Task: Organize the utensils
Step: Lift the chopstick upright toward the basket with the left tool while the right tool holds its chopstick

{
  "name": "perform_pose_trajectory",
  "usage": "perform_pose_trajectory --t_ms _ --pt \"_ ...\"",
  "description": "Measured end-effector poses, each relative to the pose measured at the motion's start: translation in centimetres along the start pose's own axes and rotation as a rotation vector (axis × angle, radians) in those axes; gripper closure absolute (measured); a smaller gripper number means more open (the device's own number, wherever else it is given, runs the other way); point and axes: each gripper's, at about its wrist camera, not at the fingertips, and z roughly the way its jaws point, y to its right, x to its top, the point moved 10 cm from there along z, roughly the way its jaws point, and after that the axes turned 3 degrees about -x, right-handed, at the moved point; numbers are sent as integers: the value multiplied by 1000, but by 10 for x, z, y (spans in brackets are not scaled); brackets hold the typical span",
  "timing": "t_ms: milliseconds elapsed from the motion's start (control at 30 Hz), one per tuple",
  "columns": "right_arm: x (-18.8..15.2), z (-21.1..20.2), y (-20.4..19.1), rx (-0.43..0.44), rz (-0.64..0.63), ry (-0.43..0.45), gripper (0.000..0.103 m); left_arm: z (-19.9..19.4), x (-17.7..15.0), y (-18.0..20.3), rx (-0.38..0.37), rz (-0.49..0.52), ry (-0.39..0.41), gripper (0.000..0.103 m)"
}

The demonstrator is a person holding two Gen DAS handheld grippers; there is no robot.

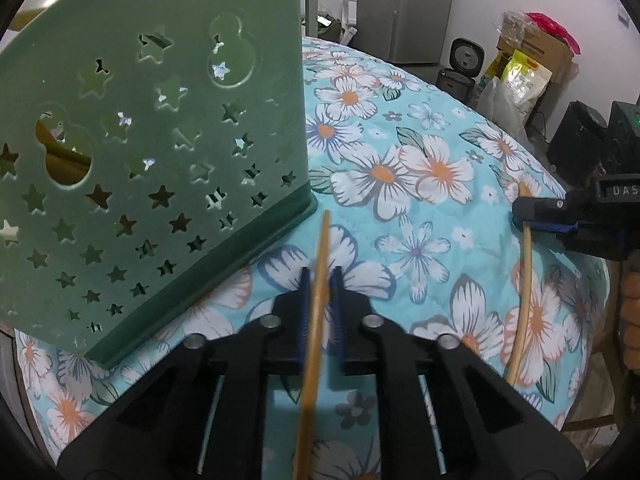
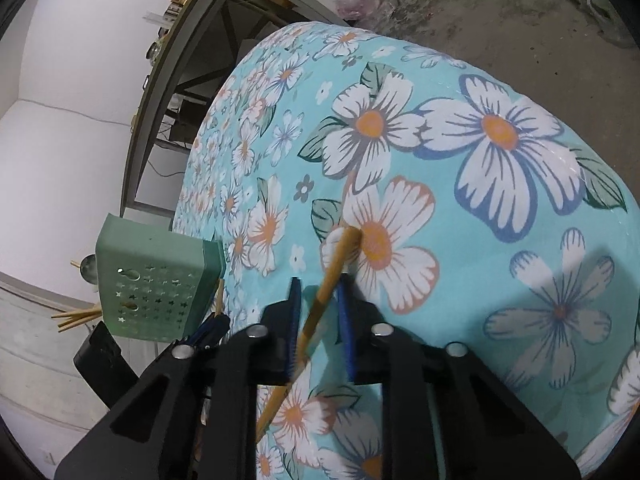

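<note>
A green utensil holder (image 1: 140,168) with star cut-outs stands on the floral tablecloth at the left; it also shows in the right wrist view (image 2: 156,292), with several chopsticks (image 2: 76,316) sticking out of its top. My left gripper (image 1: 320,276) is shut on a wooden chopstick (image 1: 318,300) that points toward the holder's base corner. My right gripper (image 2: 318,288) is around a second chopstick (image 2: 332,276) whose tip rests on the cloth; its jaws stand close about it. In the left wrist view the right gripper (image 1: 544,216) pinches that chopstick (image 1: 524,304).
The round table (image 1: 420,152) has a blue floral cloth. Beyond its far edge are a fridge (image 1: 404,8), a rice cooker (image 1: 460,68), boxes and bags (image 1: 528,60). A metal shelf frame (image 2: 180,80) stands past the table in the right wrist view.
</note>
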Motion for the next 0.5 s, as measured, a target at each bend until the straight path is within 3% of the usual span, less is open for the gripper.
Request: perform_pose_trajectory --t_ms 267,500 --pt "3 -18 -17 38 -48 36 91 -26 10 1 -34 -39 57 97" --pt "5 -54 -52 32 -188 131 92 -89 27 8 -106 -55 158 97"
